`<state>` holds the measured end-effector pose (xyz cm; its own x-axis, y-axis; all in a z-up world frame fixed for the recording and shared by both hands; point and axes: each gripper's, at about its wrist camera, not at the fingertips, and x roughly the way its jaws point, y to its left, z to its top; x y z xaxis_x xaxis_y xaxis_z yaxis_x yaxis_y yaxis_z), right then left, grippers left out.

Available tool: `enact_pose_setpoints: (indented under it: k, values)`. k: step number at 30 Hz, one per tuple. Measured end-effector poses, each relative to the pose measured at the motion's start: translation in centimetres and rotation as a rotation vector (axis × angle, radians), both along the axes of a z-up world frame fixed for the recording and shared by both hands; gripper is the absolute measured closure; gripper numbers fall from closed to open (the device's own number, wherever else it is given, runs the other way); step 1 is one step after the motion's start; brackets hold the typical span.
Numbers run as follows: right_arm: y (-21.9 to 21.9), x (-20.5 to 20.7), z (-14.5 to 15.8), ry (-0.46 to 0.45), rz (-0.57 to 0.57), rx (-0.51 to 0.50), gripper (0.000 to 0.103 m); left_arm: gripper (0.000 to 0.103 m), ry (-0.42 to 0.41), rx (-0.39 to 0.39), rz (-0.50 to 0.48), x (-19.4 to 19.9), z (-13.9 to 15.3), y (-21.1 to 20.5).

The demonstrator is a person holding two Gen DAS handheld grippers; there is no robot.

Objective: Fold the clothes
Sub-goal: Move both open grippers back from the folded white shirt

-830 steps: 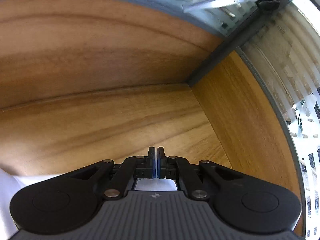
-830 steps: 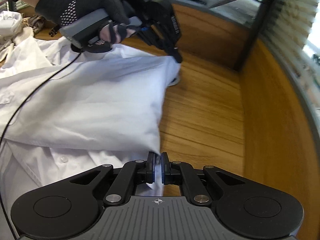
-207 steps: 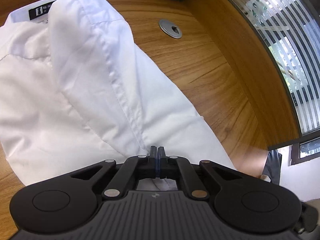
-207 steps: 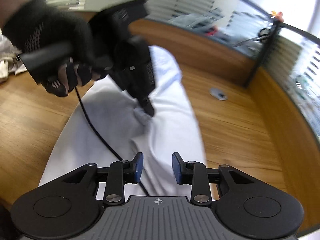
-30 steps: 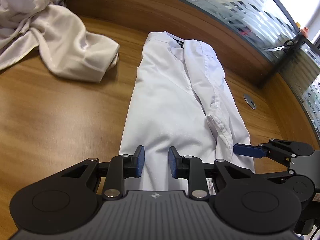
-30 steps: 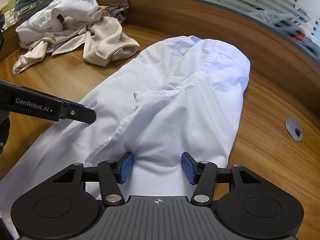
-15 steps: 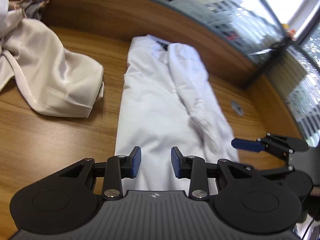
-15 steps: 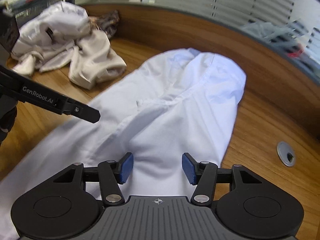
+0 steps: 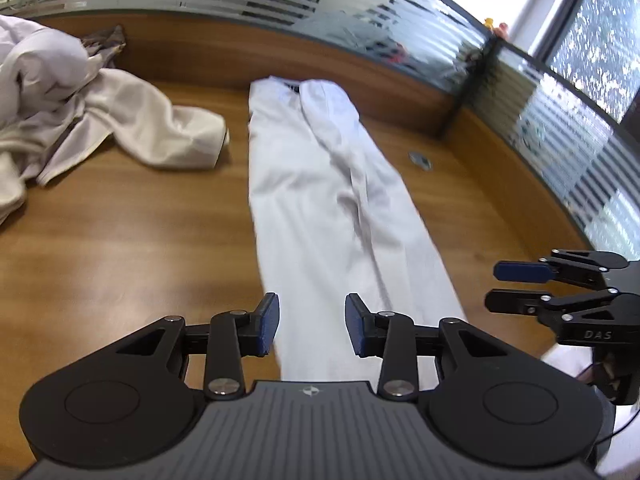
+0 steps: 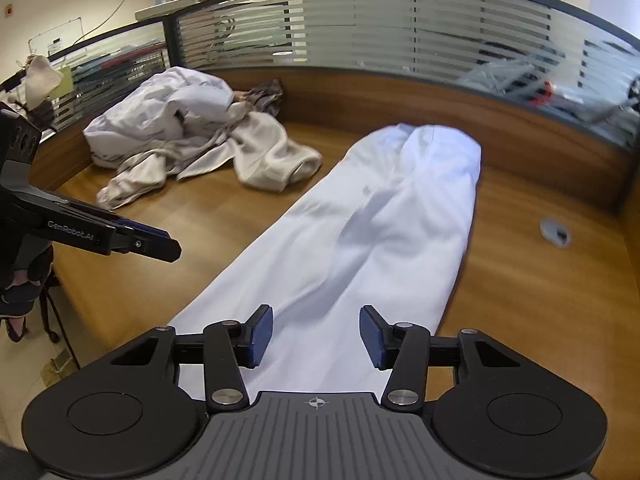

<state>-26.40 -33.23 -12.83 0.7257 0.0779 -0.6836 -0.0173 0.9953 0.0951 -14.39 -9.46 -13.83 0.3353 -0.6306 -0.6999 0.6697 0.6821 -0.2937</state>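
Shirt: one white shirt (image 9: 332, 208) lies flat on the wooden desk (image 9: 120, 264), folded into a long narrow strip, collar end toward the back partition, hem end toward the person.
Left gripper (image 9: 312, 326): one, above the shirt's near end, jaws apart and opening, nothing between the pads.
Right gripper (image 10: 316, 336): one, also above the shirt's near end, to the right of the left one, jaws apart but closing, with no cloth between them.
Pile: one heap of unfolded clothes (image 10: 192, 152) left of the shirt, touching or nearly touching its upper edge; how many garments are in it I cannot tell.
Cable hole: one metal grommet (image 10: 554, 231) right of the shirt.
Risk: the folded sleeve on top may slide off if the hem is lifted unevenly.
Risk: a shallow pinch would likely catch only the top layer, so the strip would open.
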Motion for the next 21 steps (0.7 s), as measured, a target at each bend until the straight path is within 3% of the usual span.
enact_pose_setpoints:
  k: [7, 11, 13, 14, 15, 17, 19, 21]
  values:
    - [6.6, -5.2, -3.3, 0.089, -0.109, 0.057, 0.058, 0.062, 0.010, 0.035, -0.071, -3.5, -1.3, 3.3]
    - [9.9, -6.4, -6.4, 0.123, -0.192, 0.040, 0.058, 0.061, -0.011, 0.061, -0.141, -4.8, -1.8, 4.6]
    - [10.8, -6.4, -7.9, 0.134, -0.234, 0.017, 0.065, 0.061, -0.024, 0.068, -0.173, -5.2, -1.9, 5.2]
    - [11.2, -6.4, -8.6, 0.154, -0.257, -0.009, 0.081, 0.061, -0.032, 0.073, -0.188, -5.3, -2.0, 5.5]
    - [11.5, -6.2, -9.3, 0.179, -0.280, -0.038, 0.088, 0.061, -0.038, 0.076, -0.200, -5.4, -2.0, 5.7]
    - [12.4, -6.6, -9.6, 0.186, -0.317, -0.087, 0.088, 0.061, -0.048, 0.076, -0.217, -5.4, -1.9, 6.2]
    - [13.5, -7.2, -9.3, 0.191, -0.280, -0.113, 0.088, 0.059, -0.045, 0.072, -0.230, -5.2, -2.0, 6.5]
    - [14.7, -7.9, -8.9, 0.195, -0.236, -0.137, 0.081, 0.058, -0.041, 0.070, -0.241, -5.1, -2.2, 6.7]
